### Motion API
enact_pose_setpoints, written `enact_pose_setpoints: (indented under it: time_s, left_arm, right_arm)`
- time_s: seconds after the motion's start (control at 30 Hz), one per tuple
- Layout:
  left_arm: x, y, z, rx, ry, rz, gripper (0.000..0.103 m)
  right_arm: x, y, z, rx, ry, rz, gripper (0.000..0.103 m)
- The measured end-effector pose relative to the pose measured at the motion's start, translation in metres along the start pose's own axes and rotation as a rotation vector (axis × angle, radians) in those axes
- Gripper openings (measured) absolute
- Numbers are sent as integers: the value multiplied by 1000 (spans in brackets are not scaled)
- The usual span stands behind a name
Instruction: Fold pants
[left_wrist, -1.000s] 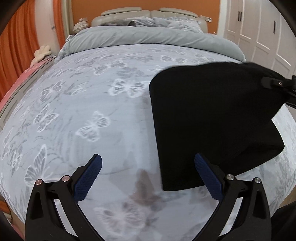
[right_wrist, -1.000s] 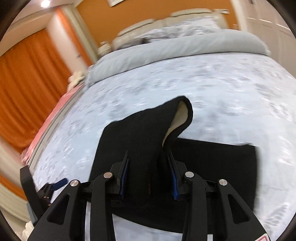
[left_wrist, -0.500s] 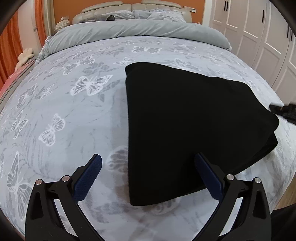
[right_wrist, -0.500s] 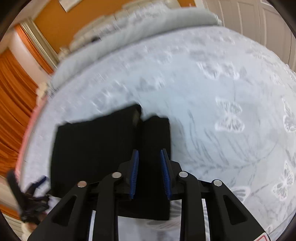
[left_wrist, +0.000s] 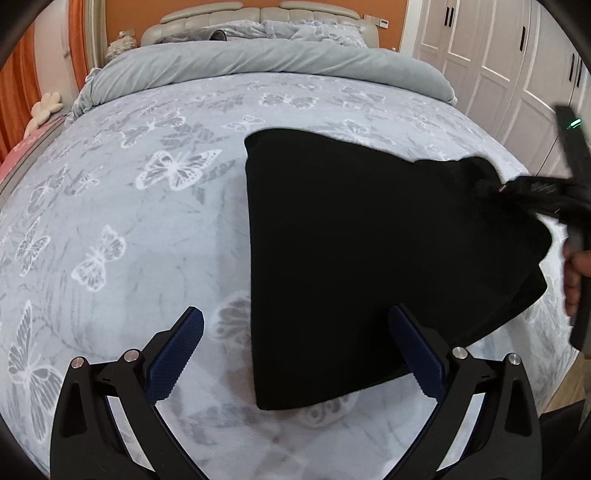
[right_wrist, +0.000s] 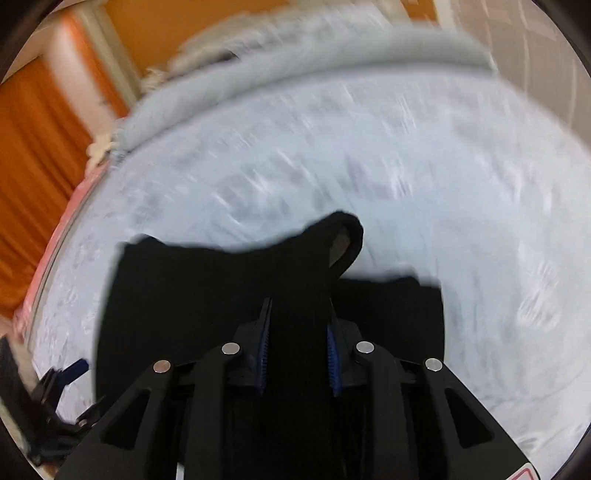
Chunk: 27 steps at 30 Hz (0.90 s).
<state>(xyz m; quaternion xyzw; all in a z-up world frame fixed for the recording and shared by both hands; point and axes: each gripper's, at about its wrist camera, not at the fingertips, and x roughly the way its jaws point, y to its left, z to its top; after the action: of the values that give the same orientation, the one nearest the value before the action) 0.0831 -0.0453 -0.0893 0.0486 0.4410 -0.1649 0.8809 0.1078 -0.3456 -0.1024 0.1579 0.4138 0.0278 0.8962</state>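
Black pants (left_wrist: 369, 240) lie folded on the butterfly bedspread (left_wrist: 147, 240). In the left wrist view my left gripper (left_wrist: 295, 314) hangs wide open just above their near left corner, touching nothing. My right gripper (left_wrist: 517, 188) holds the far right edge, lifting a bunch of cloth. In the blurred right wrist view the right gripper (right_wrist: 298, 306) has its jaws closing on a strip of the pants (right_wrist: 184, 295), whose fabric fills the gap between the blue pads and loops up beyond them.
A grey duvet (left_wrist: 258, 62) is rolled back at the head of the bed. White wardrobe doors (left_wrist: 498, 55) stand to the right and orange curtains (right_wrist: 29, 166) to the left. A person's hand (left_wrist: 576, 273) grips the right tool's handle.
The pants were laid flat on the bed, and the right gripper has now gathered their right edge and raised it. The left gripper's view slid slightly and then stayed still.
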Motion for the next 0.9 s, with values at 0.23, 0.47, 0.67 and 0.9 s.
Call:
enact_pose_setpoints:
  time_s: [0.23,0.47,0.67,0.9]
  left_arm:
    - [-5,9,4,-65,11,-81,98]
    - [4,12,4,-130,56,-200,98]
    - [49,24,5,-320,198,-381,98]
    - [39,23,14,-272,109,-349,39]
  right_arm:
    - [-31,-26,-22,-9,-2,-158,27]
    - [-67,-57,-36,146,-103,-106,75]
    - [-18,-68,-51,205,146,-14,83]
    - [-6,-35,-50,159,121,49,39]
